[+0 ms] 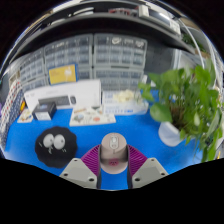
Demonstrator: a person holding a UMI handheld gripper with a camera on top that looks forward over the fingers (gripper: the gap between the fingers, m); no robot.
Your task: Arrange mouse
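A light grey computer mouse (113, 147) with a scroll wheel sits between my gripper's (113, 160) two fingers, its nose pointing away from me. Both magenta pads (92, 158) press against its sides with no gap showing, so the gripper is shut on it. The blue table top (130, 130) lies below and ahead. The mouse's rear end is hidden between the fingers.
A round black dish (54, 147) holding two white pieces lies left of the fingers. Beyond it stand a white box-shaped device (62, 98) and a flat grey pad (95, 117). A leafy plant in a white pot (183, 108) stands to the right. Drawer cabinets (100, 55) line the back.
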